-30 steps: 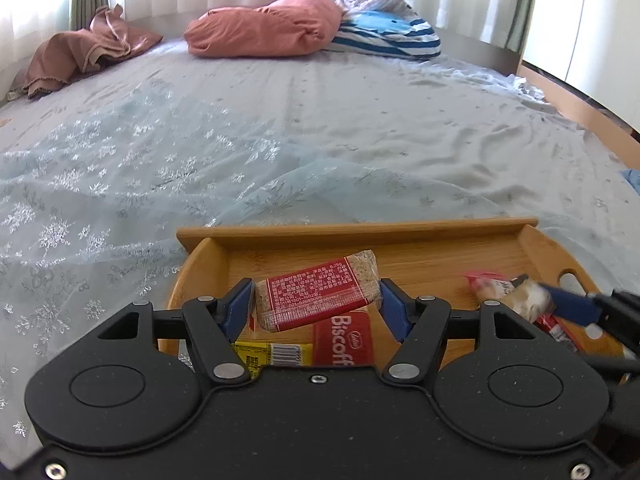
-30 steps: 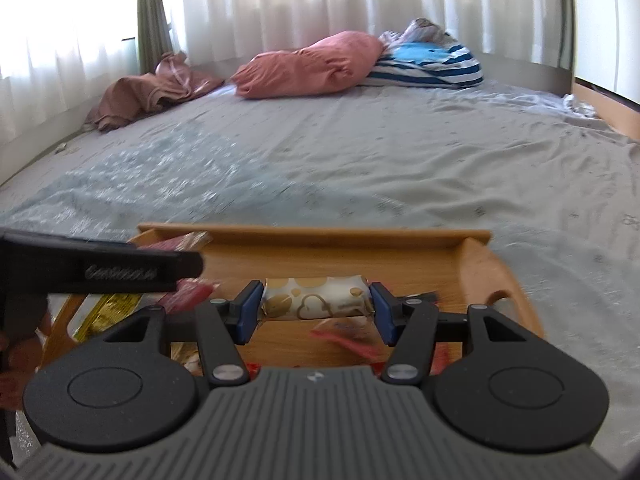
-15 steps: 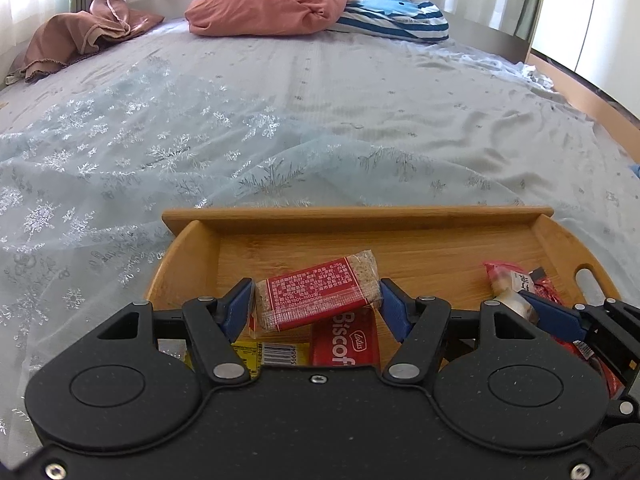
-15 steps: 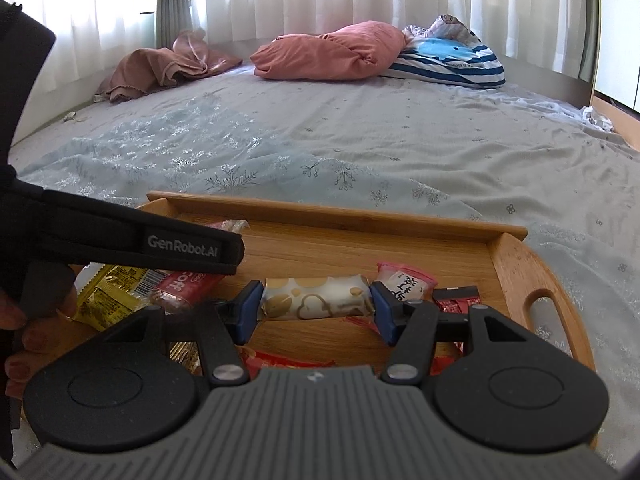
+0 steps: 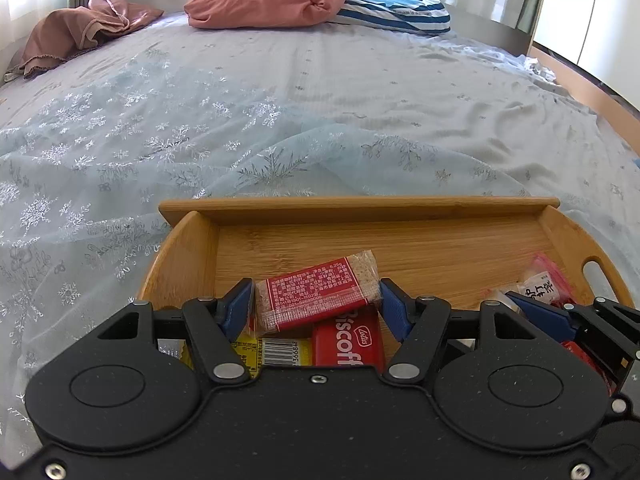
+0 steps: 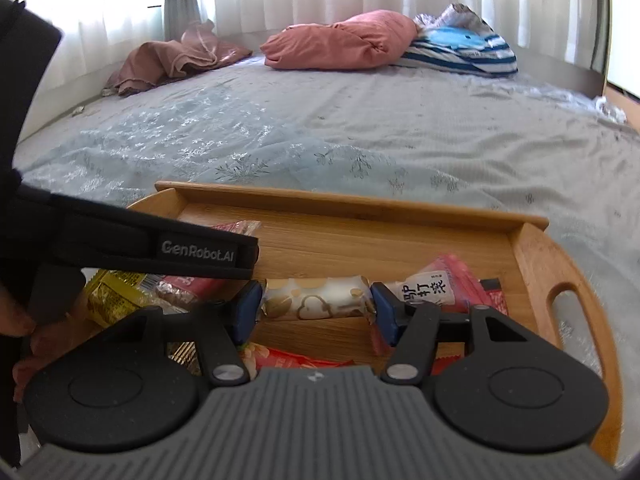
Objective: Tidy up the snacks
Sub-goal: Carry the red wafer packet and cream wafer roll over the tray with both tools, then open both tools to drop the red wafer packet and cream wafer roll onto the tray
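A wooden tray (image 5: 360,209) lies on the bed and also shows in the right wrist view (image 6: 532,256). My left gripper (image 5: 317,302) is shut on a red-wrapped cereal bar (image 5: 316,292), held just above the tray's left part, over a red Biscoff packet (image 5: 348,342) and a yellow packet (image 5: 264,352). My right gripper (image 6: 316,307) is shut on a white packet with gold hearts (image 6: 316,298), held low over the tray's middle. A pink-and-white packet with black characters (image 6: 432,286) lies to its right. Red wrappers (image 6: 292,358) lie under it.
The left gripper's black body (image 6: 132,240) crosses the left of the right wrist view, above yellow packets (image 6: 112,292). The bed has a snowflake cover (image 5: 120,152), a pink pillow (image 5: 272,0), a striped cushion (image 5: 396,4) and a brown cloth (image 5: 80,32) at the back.
Both grippers have moved lower and closer over the tray, each still holding its packet. More of the tray's snacks have come into view.
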